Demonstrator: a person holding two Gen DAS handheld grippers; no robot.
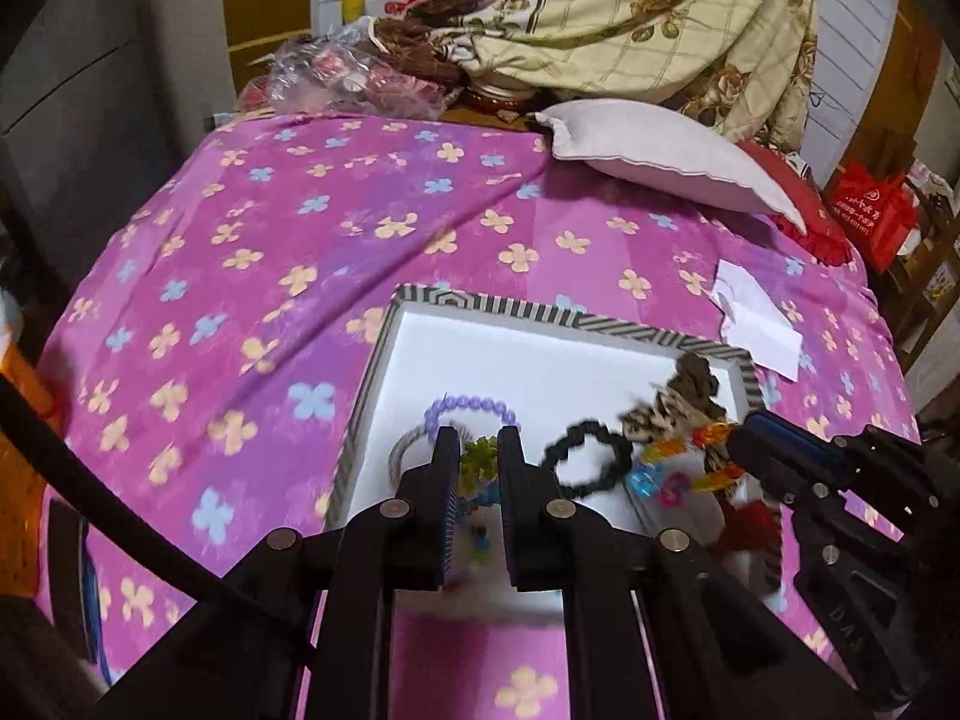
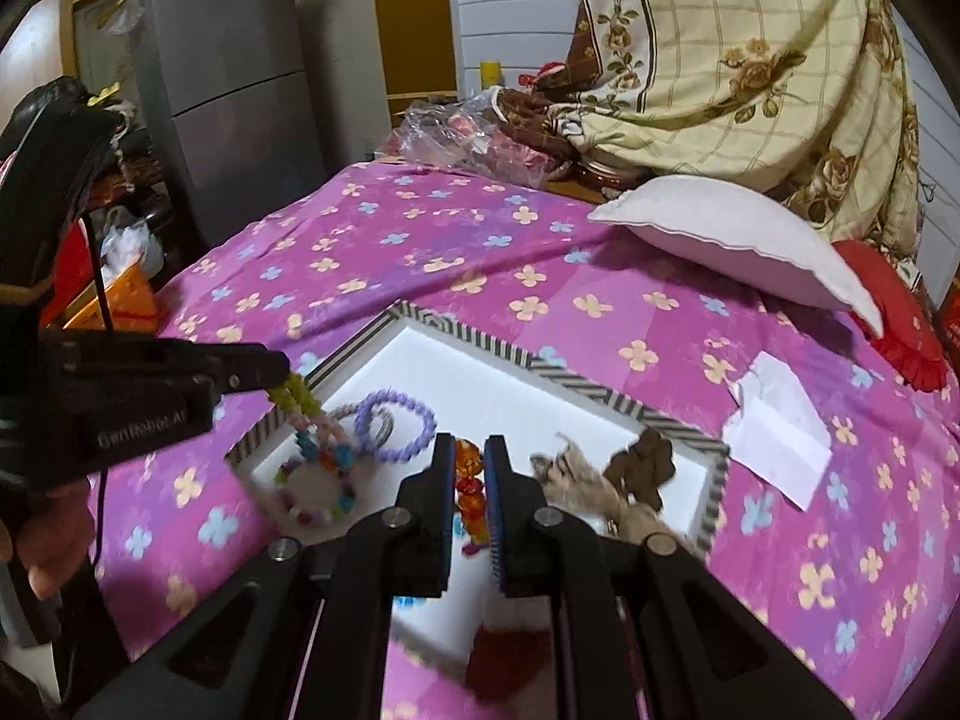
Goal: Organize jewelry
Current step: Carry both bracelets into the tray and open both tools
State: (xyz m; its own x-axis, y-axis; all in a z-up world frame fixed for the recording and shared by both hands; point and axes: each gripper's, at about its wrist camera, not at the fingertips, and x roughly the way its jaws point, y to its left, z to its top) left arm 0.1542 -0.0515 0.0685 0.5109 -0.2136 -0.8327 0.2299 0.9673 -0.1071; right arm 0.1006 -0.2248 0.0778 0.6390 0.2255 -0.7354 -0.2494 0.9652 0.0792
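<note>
- Step: both grippers lift bead strands above the tray (image 1: 384,360).
- Left gripper (image 1: 474,450) pinches a green-topped strand (image 2: 300,402), which hangs over the tray's left rim.
- Right gripper (image 2: 468,462) pinches an orange strand (image 2: 468,480) over mid-tray.
- Next, by judgement: carry each strand clear of the purple bracelet (image 2: 396,423) and the striped rim.
- Room: open bedspread (image 1: 240,210) lies to the left and beyond.

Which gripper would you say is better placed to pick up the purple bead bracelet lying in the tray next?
Neither is free: the left gripper grips a yellow-green bead strand, the right gripper an orange bead strand. Once emptied, probably left; the purple bead bracelet lies on its side of the tray.
</note>
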